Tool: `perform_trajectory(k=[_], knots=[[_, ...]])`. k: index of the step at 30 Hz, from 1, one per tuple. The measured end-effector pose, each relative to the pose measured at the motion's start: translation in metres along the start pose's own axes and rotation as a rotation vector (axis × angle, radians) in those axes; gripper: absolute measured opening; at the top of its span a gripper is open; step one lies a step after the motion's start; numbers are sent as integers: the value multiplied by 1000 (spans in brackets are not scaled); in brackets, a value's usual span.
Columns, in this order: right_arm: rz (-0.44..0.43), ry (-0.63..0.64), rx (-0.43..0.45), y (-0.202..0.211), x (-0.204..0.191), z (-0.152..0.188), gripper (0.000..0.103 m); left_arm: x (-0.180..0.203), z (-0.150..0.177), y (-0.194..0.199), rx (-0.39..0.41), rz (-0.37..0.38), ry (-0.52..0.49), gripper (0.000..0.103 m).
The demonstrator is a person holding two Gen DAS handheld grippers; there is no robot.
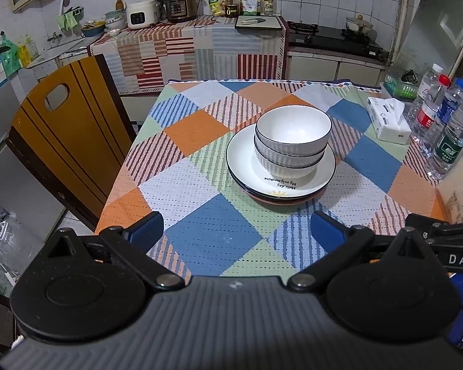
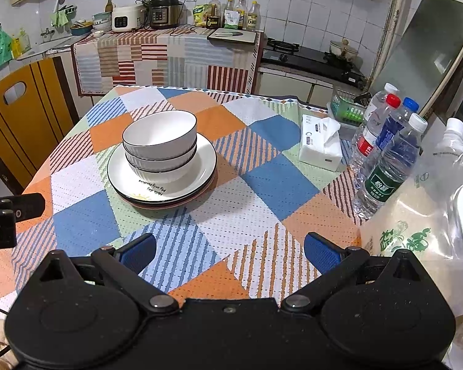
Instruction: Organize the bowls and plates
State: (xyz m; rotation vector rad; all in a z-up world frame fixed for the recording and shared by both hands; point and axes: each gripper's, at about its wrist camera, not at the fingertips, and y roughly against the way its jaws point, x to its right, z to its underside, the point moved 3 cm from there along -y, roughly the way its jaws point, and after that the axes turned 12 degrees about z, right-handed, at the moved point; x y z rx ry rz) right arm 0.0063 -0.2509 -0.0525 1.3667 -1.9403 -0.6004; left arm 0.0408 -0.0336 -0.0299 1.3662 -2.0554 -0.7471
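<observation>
Three white bowls with dark rims (image 1: 293,141) (image 2: 160,145) are nested on a stack of plates (image 1: 247,160) (image 2: 205,162) in the middle of the checked tablecloth; the top plate is white with small lettering. My left gripper (image 1: 236,229) hovers over the near table edge, short of the stack, open with only cloth between its blue pads (image 1: 146,229). My right gripper (image 2: 230,251) is also open and empty, near the front edge, with the stack ahead to its left. Part of the left gripper shows at the left edge of the right wrist view.
A tissue box (image 1: 389,120) (image 2: 321,143), several water bottles (image 1: 447,123) (image 2: 385,154) and a green basket (image 2: 347,109) stand at the table's right. A printed plastic bag (image 2: 423,225) lies at the near right. A wooden chair (image 1: 64,141) stands left of the table.
</observation>
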Motion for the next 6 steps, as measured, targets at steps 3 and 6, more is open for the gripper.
perform_trajectory(k=[3, 6], knots=[[-1, 1, 1, 0, 0, 0, 103, 0, 0, 0, -2, -1, -4, 103], [-1, 1, 0, 0, 0, 0, 103, 3, 1, 0, -11, -5, -20, 103]])
